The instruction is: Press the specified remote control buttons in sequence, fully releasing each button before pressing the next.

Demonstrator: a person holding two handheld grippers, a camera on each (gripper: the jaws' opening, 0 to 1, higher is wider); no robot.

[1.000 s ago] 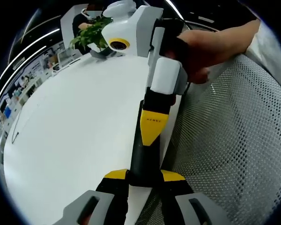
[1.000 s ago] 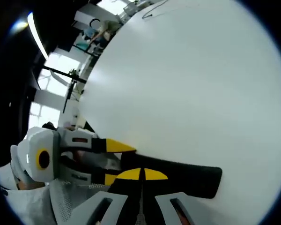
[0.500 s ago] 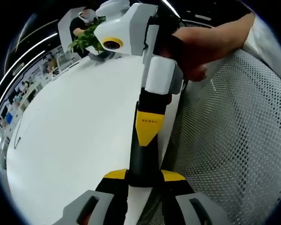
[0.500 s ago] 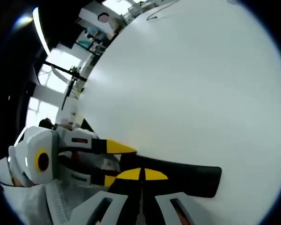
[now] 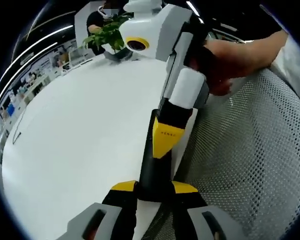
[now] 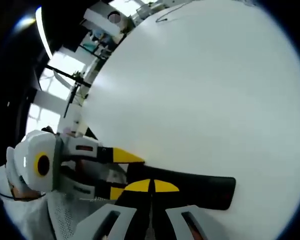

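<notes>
Black remote [image 5: 154, 167] clamped by left gripper [image 5: 154, 189]; right gripper [image 6: 150, 187] tips pressing it.

My left gripper [image 5: 154, 186] has black jaws capped with yellow pads and grey plastic shoulders. My right gripper [image 5: 165, 137], seen from the left gripper view, carries a white-and-grey housing, black jaws and a yellow tip with small lettering. I wear white perforated mesh fabric [image 5: 250, 160].
</notes>
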